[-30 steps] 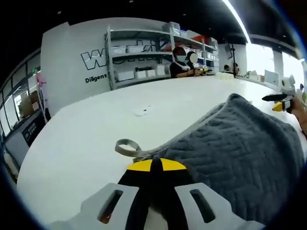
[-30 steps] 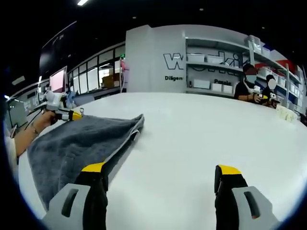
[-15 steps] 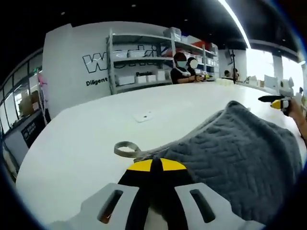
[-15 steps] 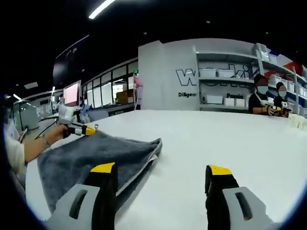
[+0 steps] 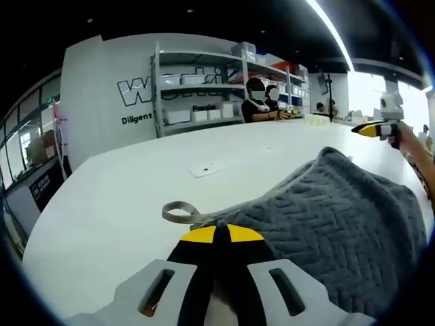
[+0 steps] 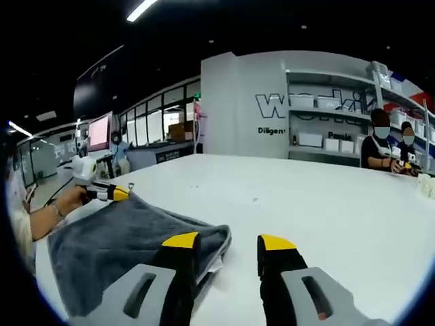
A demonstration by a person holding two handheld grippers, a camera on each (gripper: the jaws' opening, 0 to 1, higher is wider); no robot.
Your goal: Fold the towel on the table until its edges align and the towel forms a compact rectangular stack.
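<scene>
Towel mid-fold on the white table (image 6: 326, 210).
Left gripper (image 5: 215, 234) pinches the grey towel (image 5: 326, 217) corner; right gripper (image 6: 221, 242) parted, empty; folding unfinished.

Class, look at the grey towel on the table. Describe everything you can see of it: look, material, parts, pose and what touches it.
The towel is dark grey, thick and soft-looking, with a woven herringbone texture. It lies partly folded on the white table, layered edges showing at one corner. A grey hanging loop sticks out beside the left claw, which is shut on that corner. The right claw is open, poised at the opposite corner.
</scene>
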